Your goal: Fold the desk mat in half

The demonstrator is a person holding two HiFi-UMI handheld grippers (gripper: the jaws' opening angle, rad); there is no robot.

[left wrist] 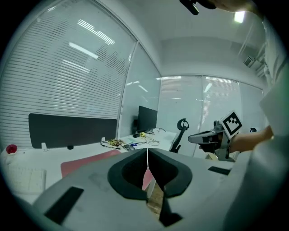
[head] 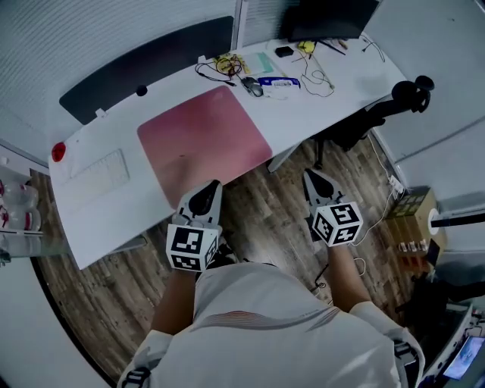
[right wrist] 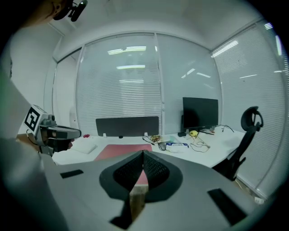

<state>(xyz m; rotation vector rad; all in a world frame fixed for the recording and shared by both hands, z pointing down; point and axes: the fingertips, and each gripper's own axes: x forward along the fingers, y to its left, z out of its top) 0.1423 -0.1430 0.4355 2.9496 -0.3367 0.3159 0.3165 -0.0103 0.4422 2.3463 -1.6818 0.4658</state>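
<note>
A pink desk mat (head: 204, 140) lies flat on the white desk (head: 333, 106), reaching its front edge. Both grippers hang in front of the desk, over the wooden floor, touching nothing. My left gripper (head: 213, 186) points at the mat's near edge, its jaws shut with nothing between them. My right gripper (head: 309, 175) is off to the right of the mat, also shut and empty. The left gripper view shows the jaw tips (left wrist: 147, 151) pressed together with the mat (left wrist: 86, 162) beyond. The right gripper view shows its closed tips (right wrist: 142, 153) and the mat (right wrist: 119, 150) ahead.
A white keyboard (head: 95, 173) and a red object (head: 58, 151) sit left of the mat. Behind it lie tangled cables (head: 223, 67), a mouse (head: 252, 87) and a monitor (head: 326, 19). A black office chair (head: 394, 102) stands right; boxes (head: 413, 220) sit on the floor.
</note>
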